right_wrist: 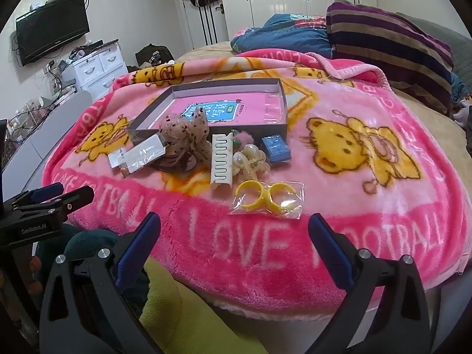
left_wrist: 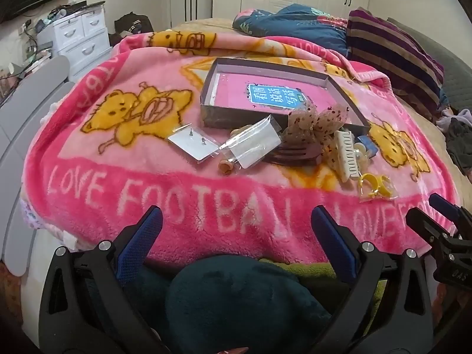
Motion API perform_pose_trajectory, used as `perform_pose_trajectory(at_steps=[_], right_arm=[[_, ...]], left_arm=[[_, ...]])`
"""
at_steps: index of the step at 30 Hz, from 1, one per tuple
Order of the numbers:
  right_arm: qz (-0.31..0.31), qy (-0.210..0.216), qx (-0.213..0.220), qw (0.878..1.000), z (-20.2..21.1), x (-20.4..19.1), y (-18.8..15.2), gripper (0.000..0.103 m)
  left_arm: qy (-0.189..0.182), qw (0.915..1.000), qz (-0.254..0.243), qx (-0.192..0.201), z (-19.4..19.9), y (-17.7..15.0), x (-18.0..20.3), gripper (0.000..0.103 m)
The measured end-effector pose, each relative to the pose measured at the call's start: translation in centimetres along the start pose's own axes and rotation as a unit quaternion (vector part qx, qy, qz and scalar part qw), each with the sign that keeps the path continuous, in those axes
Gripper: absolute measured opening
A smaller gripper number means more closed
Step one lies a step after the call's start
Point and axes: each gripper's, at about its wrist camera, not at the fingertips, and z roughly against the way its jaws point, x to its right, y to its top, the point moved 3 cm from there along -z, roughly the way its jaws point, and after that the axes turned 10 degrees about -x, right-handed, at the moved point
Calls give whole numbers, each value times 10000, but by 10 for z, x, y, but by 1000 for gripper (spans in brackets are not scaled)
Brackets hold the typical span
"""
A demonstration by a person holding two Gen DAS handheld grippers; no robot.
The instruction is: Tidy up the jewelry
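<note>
A shallow grey box [left_wrist: 206, 100] [right_wrist: 283, 100] with a pink book inside lies on the pink blanket. In front of it lie jewelry pieces: an earring card in a clear bag [left_wrist: 193, 144], a second clear bag [left_wrist: 250, 144] [right_wrist: 144, 153], a speckled bow [left_wrist: 315, 124] [right_wrist: 184, 131], a white hair claw [left_wrist: 346, 153] [right_wrist: 220, 157], pearl pieces [right_wrist: 250, 156], a small blue box [right_wrist: 275, 147], and yellow rings in a bag [left_wrist: 376, 187] [right_wrist: 267, 197]. My left gripper [left_wrist: 236, 227] and right gripper [right_wrist: 234, 230] are both open and empty, near the blanket's front edge.
The pink "LOVE FOOTBALL" blanket [left_wrist: 88, 159] [right_wrist: 368, 206] covers the bed. Folded quilts [right_wrist: 389, 38] lie at the back right. A white drawer unit [left_wrist: 79, 38] stands at the left. Dark teal fabric [left_wrist: 236, 295] lies below the left gripper.
</note>
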Motion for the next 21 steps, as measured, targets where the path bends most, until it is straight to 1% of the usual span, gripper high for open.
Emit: perform_pose_trajectory(at_steps=[21], right_arm=[[30,-27,5,10000,3,-2,1,99]], left_arm=[[-1,10000,2,29,2,1,-3,94]])
